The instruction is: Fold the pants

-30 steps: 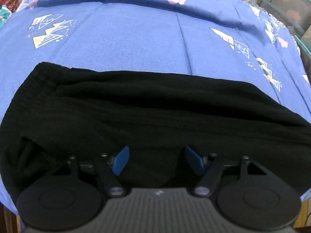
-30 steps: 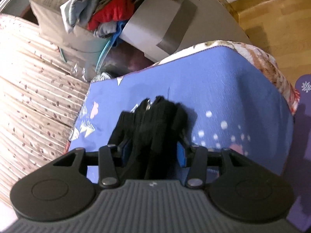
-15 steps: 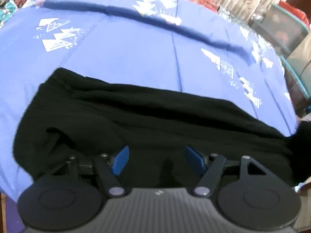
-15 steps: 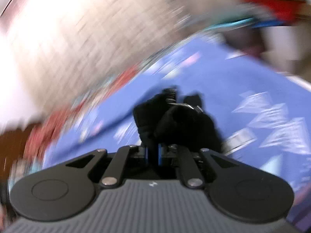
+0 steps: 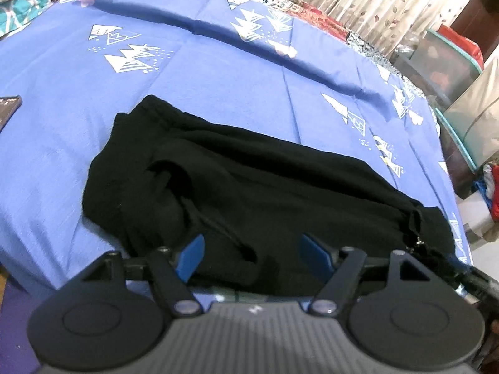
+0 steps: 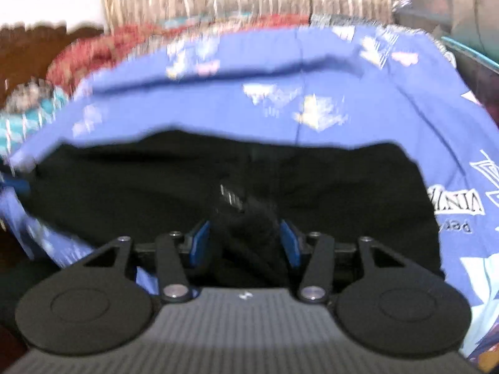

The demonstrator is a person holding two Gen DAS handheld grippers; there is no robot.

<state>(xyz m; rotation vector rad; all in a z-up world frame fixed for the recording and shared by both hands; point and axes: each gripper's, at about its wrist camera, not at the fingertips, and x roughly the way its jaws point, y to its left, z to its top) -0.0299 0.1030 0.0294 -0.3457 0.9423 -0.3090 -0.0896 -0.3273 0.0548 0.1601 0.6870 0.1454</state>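
Black pants (image 5: 265,187) lie in a long folded strip across the blue patterned bedsheet (image 5: 218,78). My left gripper (image 5: 253,249) hovers over their near edge; its jaws are opening and the blue pads (image 5: 191,249) touch nothing. In the blurred right wrist view the pants (image 6: 156,180) fill the middle of the frame. My right gripper (image 6: 244,243) sits low over them with its jaws opening. A bunched hump of cloth with a metal zip (image 6: 230,198) lies between its pads (image 6: 199,243). I see no firm pinch on the cloth.
A dark phone (image 5: 7,107) lies on the sheet at the far left. A pale curtain (image 5: 374,3) hangs behind the bed. Storage boxes (image 5: 449,65) and a heap of clothes (image 5: 492,187) stand past the bed's right edge.
The left gripper drew back and rose, so more of the pants and sheet shows. The right gripper swung round with the pant end, laid it on the strip, and its jaws went from pinched to apart.
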